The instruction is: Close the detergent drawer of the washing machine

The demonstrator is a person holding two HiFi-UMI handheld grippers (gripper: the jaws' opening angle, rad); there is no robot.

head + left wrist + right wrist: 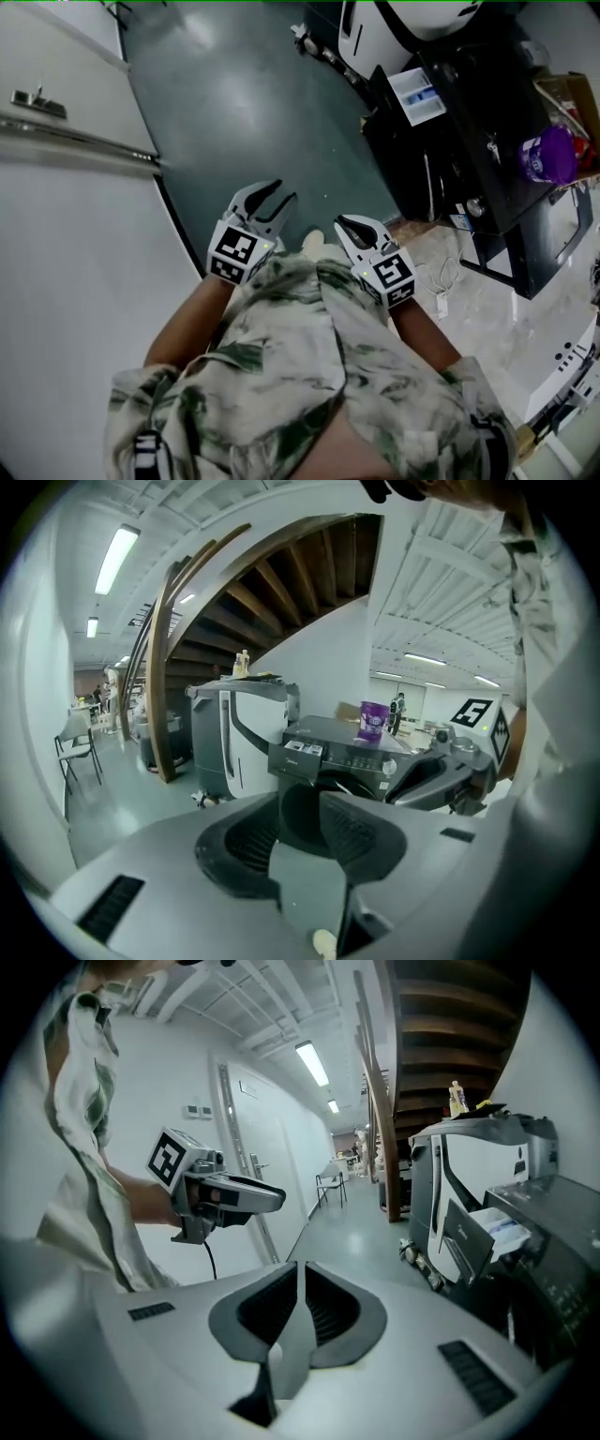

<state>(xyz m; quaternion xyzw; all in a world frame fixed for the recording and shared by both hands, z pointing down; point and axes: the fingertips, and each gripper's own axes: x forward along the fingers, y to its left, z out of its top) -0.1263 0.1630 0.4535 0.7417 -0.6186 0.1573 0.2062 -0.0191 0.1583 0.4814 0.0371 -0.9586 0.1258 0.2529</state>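
A dark washing machine (469,141) stands at the upper right of the head view, with its detergent drawer (418,95) pulled out, white and blue inside. The drawer (502,1227) also juts out in the right gripper view, and it (304,750) shows far ahead in the left gripper view. My left gripper (270,200) (302,803) is open and holds nothing. My right gripper (354,228) (300,1269) has its jaws together, also with nothing in them. Both grippers hover close to my body, well short of the machine.
A purple bottle (548,155) (372,721) stands on top of the washer. A white appliance (234,733) (469,1176) sits beside it under a wooden staircase. A white door (56,122) is at the left, and a cable (441,281) lies on the floor by the machine.
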